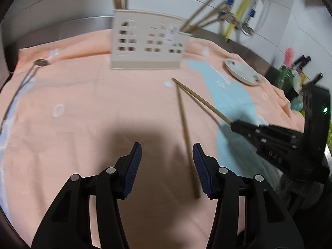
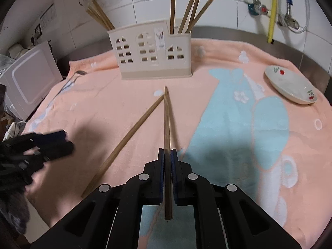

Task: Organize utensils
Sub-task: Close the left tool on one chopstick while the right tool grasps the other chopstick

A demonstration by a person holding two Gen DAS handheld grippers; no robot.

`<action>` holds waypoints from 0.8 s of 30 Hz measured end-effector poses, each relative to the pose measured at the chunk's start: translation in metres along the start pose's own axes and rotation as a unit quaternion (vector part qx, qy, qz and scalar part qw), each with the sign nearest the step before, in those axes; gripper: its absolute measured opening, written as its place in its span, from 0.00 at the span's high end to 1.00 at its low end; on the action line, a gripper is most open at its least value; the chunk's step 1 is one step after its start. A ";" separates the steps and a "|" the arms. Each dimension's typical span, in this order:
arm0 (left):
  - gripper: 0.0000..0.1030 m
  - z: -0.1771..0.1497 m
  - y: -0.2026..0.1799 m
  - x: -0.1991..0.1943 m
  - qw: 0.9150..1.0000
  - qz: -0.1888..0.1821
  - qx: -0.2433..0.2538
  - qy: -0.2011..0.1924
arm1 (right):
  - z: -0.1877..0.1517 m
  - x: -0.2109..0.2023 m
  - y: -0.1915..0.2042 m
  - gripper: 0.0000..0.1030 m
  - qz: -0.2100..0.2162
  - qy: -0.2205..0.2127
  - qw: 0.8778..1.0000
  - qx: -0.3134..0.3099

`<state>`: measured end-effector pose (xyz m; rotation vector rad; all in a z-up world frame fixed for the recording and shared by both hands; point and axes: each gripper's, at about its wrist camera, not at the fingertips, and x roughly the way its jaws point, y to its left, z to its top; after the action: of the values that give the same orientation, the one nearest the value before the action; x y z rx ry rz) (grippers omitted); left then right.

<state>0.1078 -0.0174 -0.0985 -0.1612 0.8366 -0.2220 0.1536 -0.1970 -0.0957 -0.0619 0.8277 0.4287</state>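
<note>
- right gripper (image 2: 167, 157): fingers clamped on one chopstick (image 2: 166, 120), tip aimed at the utensil holder (image 2: 154, 51) by the counter's back edge.
- left gripper (image 1: 167, 166): fingers half apart, gripping nothing; second chopstick (image 1: 184, 130) flat on the peach towel (image 1: 83, 103), just inside its right finger.
- plate (image 2: 290, 87) near the right edge.

Black gripper (image 2: 167, 155) frames, ribbed blue pads (image 1: 134, 170), silver pivot screws.

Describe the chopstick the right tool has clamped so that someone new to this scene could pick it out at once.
Start at the cream utensil holder standing at the back of the peach towel. In front of it two loose wooden chopsticks meet at their far tips. The clamped chopstick runs straight back into the shut right tool; the other chopstick lies free on the towel, slanting left.
</note>
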 end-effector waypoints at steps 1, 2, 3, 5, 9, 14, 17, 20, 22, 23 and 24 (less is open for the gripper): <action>0.51 -0.001 -0.004 0.003 1.000 -0.007 0.006 0.004 | 0.001 -0.004 0.000 0.94 0.000 -0.004 1.000 -0.001; 0.51 -0.002 -0.008 0.007 1.000 -0.010 0.011 0.007 | 0.001 -0.008 -0.001 0.94 0.000 -0.008 1.000 -0.001; 0.52 -0.003 -0.011 0.009 1.000 -0.012 0.012 0.009 | 0.002 -0.012 -0.002 0.94 0.000 -0.012 1.000 -0.001; 0.59 -0.003 -0.016 0.017 1.000 -0.020 0.013 0.018 | 0.004 -0.019 -0.003 0.94 0.001 -0.020 1.000 0.001; 0.71 -0.003 -0.022 0.028 0.999 -0.028 0.016 0.027 | 0.008 -0.031 -0.006 0.94 0.000 -0.036 0.999 0.004; 0.77 -0.004 -0.025 0.041 0.999 -0.022 0.017 0.041 | 0.012 -0.040 -0.010 0.94 -0.002 -0.045 0.999 0.002; 0.79 -0.004 -0.023 0.048 0.999 -0.014 0.011 0.047 | 0.012 -0.044 -0.011 0.94 -0.003 -0.050 0.999 0.001; 0.79 -0.003 -0.024 0.052 0.999 -0.010 0.012 0.047 | 0.013 -0.047 -0.011 0.94 -0.004 -0.053 0.999 -0.001; 0.80 -0.003 -0.027 0.053 0.999 0.000 0.022 0.047 | 0.013 -0.048 -0.011 0.94 -0.005 -0.054 0.999 0.000; 0.80 -0.003 -0.029 0.054 0.998 0.006 0.027 0.047 | 0.014 -0.049 -0.011 0.94 -0.005 -0.055 0.998 0.000; 0.81 -0.003 -0.030 0.054 0.998 0.010 0.032 0.048 | 0.015 -0.050 -0.011 0.94 -0.005 -0.057 0.998 0.000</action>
<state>0.1366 -0.0605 -0.1318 -0.0820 0.9242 -0.2396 0.1389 -0.2208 -0.0504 -0.0421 0.7148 0.4189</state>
